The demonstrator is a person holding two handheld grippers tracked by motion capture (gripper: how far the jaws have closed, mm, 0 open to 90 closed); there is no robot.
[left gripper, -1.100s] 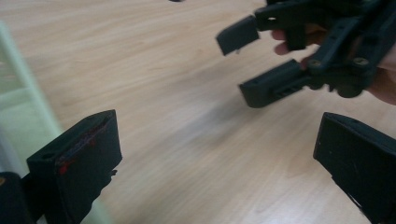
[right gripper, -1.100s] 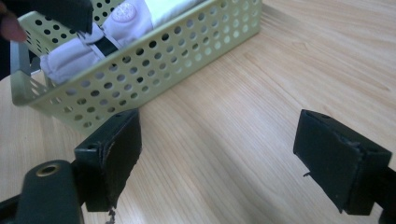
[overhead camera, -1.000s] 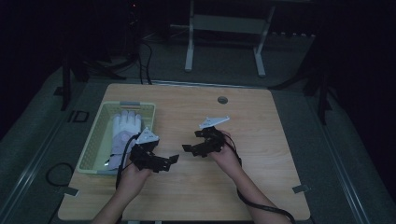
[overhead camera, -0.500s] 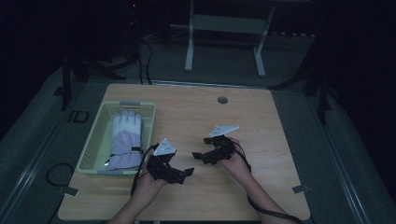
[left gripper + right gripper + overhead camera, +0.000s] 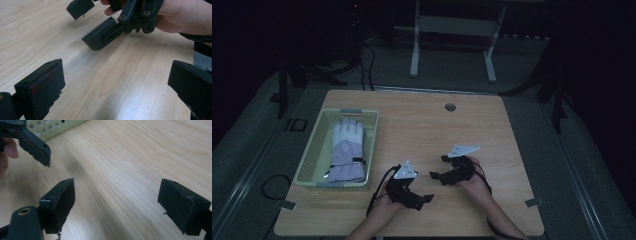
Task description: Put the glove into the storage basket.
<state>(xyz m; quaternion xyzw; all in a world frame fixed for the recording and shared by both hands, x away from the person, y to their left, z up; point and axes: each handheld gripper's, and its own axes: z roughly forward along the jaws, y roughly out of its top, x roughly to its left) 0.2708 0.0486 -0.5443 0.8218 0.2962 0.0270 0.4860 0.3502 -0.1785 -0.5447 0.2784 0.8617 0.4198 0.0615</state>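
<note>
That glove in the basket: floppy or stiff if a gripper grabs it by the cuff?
The glove looks padded and soft, so it would probably droop from a cuff grab. It lies flat in the basket, so likely light. The fabric surface should grip rather than slip.

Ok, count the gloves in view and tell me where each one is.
1. A white and lilac glove lies flat inside the pale green basket at the table's left side. Another could be hidden beneath it; the pictures cannot tell.
</note>
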